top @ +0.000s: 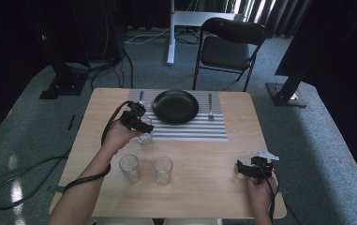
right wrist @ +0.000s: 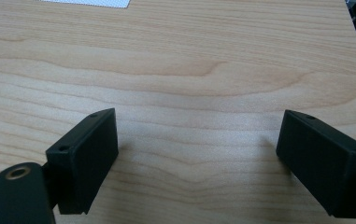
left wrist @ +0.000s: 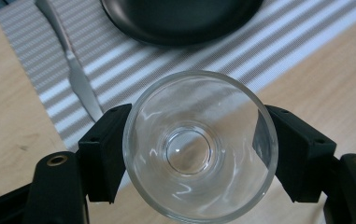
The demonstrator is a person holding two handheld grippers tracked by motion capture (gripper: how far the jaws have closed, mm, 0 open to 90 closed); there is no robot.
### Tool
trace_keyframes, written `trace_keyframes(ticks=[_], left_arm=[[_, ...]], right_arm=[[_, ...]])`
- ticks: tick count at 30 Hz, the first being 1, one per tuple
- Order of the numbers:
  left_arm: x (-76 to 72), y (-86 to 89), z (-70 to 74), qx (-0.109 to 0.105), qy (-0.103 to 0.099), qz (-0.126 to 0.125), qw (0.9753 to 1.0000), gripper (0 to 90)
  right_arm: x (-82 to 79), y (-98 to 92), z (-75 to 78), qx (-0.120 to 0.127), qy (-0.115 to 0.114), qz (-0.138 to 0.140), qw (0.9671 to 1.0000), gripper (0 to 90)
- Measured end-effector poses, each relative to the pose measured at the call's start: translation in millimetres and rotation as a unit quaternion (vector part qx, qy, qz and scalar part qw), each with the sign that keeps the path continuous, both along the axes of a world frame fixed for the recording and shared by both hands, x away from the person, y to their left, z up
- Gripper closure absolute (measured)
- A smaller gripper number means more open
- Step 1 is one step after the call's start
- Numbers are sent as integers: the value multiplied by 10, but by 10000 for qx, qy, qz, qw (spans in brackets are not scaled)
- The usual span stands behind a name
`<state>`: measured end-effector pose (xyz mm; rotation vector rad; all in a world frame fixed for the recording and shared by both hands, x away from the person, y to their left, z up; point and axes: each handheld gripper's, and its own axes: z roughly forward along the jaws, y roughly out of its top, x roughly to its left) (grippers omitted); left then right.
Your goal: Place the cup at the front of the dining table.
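While the left gripper point(left wrist: 199, 154) has its two black jaws pressed against opposite sides of the glass point(left wrist: 199, 147), the sensible thing is to keep that squeeze gentle and even, since smooth clear walls slip easily and a tilt would let the rim slide out. Judging by the setting, the glass is being placed at the striped placemat point(top: 199, 131), so it should go down level, base flat, before the jaws let go, and stay clear of the knife point(left wrist: 80, 84) lying just to the left of the black plate point(top: 175, 106). In the high view the glass point(top: 145, 137) sits in front of the plate and a little to its left, at the near edge of the placemat, with the left gripper point(top: 138, 123) over it.

The glass is a plain clear tumbler, upright and empty, with a thick round base seen through its open mouth and walls that flare slightly toward the rim. Two more glasses point(top: 129, 168) like it stand side by side nearer the person, well in front of the plate.

The right gripper point(right wrist: 199, 154) rests on the bare table point(right wrist: 189, 60), far to the right of the plate, jaws spread wide with nothing between them.
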<state>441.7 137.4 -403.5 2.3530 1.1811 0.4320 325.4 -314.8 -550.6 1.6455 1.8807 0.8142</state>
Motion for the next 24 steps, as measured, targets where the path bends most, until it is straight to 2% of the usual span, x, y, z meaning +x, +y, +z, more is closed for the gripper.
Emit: trace_keyframes(ticks=[10, 16, 20, 24], left_arm=[[245, -24, 4, -47, -4, 199, 9998, 289], [380, 5, -21, -178, -10, 423, 9989, 289], [473, -1, -66, -56, 4, 541, 9985, 289], [532, 9, -94, -95, 36, 591, 9982, 289]], right_arm=[[0, 0, 0, 0, 1, -1, 10000, 122], [0, 0, 0, 1, 1, -1, 10000, 122], [0, 0, 0, 2, 1, 0, 10000, 122], [0, 0, 0, 1, 0, 1, 10000, 122]])
